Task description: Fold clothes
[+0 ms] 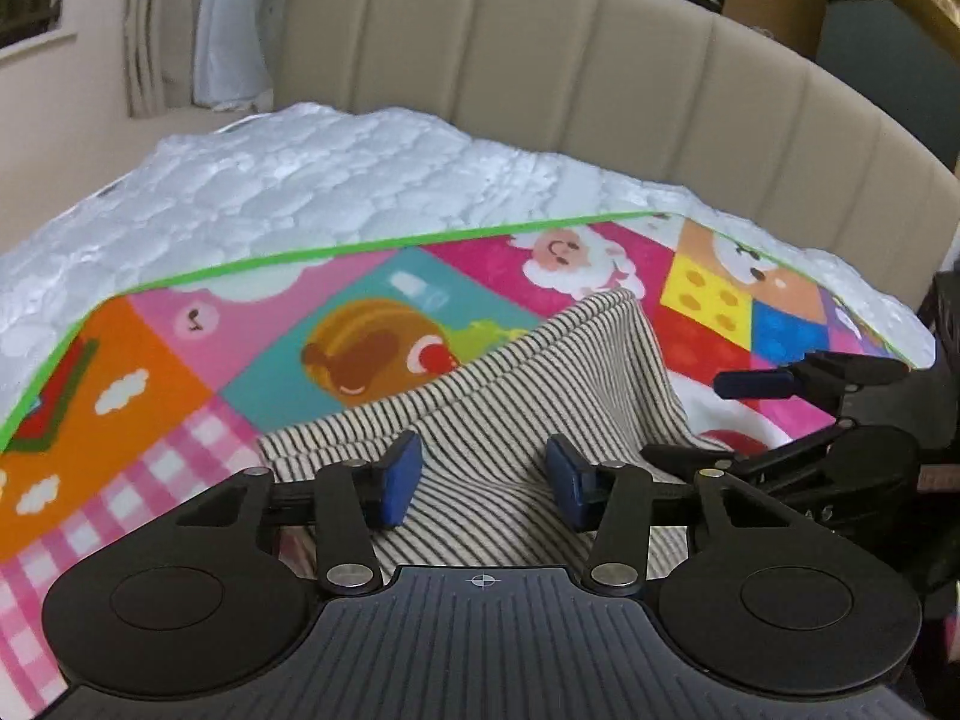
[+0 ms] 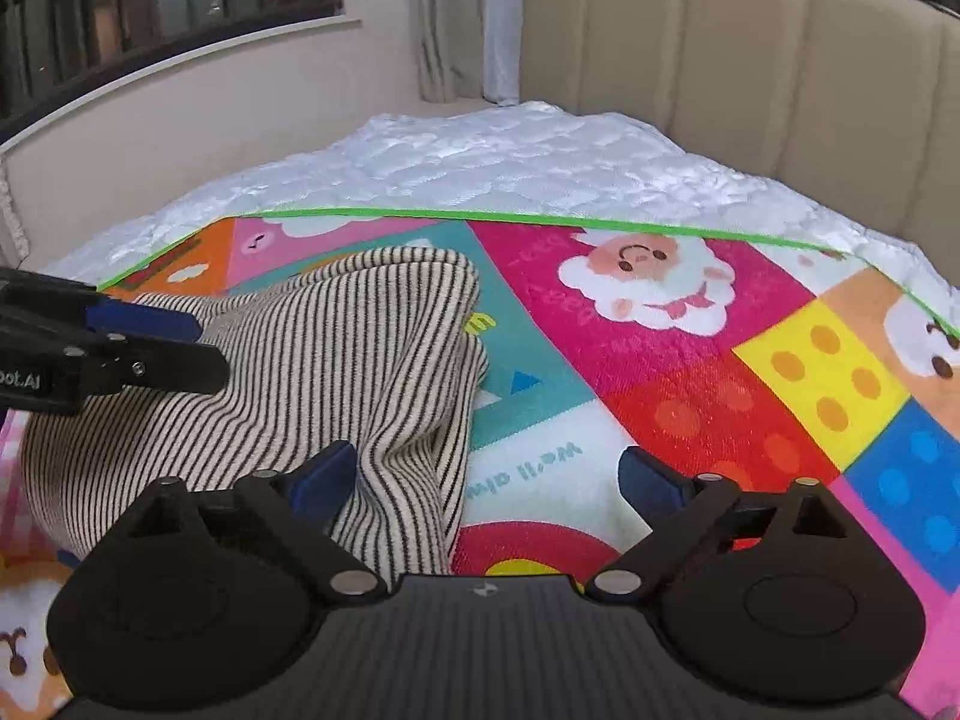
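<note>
Striped cloth (image 2: 312, 384): cream with thin dark stripes, rumpled, lying on the near left part of the play mat; far end rounded, right edge falls in a loose fold.
Left gripper (image 1: 483, 480): above the cloth's near part, jaws spread, blue pads (image 1: 401, 476) either side of the fabric, nothing pinched.
Right gripper (image 2: 489, 480): at the cloth's right edge, jaws wide apart, left pad against the fold, right pad over bare mat.
Play mat (image 2: 690, 396): bright cartoon squares, sheep, green border.
White quilt (image 2: 510, 162): puffy, under and beyond the mat.
Headboard (image 2: 750, 48): beige, padded, ribbed, at the far side.
</note>
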Demonstrator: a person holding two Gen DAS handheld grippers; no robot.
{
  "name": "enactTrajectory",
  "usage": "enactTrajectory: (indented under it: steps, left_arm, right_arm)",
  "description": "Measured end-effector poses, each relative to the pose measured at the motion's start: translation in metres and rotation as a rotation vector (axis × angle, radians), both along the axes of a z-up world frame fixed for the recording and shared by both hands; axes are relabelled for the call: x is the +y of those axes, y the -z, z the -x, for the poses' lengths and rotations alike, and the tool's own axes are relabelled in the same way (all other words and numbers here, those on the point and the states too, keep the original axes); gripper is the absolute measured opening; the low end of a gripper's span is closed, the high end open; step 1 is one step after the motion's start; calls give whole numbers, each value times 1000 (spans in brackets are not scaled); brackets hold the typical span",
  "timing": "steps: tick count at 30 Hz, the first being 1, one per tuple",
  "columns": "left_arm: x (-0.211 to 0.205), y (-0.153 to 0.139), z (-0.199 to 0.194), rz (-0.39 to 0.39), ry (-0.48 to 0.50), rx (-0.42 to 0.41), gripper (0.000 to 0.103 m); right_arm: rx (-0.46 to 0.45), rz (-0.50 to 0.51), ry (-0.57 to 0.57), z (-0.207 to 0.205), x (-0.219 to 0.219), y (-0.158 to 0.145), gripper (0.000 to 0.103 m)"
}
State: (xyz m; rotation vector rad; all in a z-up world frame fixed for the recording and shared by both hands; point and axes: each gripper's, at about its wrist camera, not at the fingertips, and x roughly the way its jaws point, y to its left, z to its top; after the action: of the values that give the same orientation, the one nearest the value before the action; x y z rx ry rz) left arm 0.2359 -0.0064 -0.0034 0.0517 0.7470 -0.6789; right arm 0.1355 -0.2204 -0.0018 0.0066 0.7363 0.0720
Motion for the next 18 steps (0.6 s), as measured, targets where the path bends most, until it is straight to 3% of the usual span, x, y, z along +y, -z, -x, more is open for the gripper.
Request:
enactTrajectory:
  steps: [18]
  left_arm:
    - [10, 5, -5, 46, 13, 29, 51]
  right_arm:
    - [-4, 78, 1, 0, 10, -6, 97]
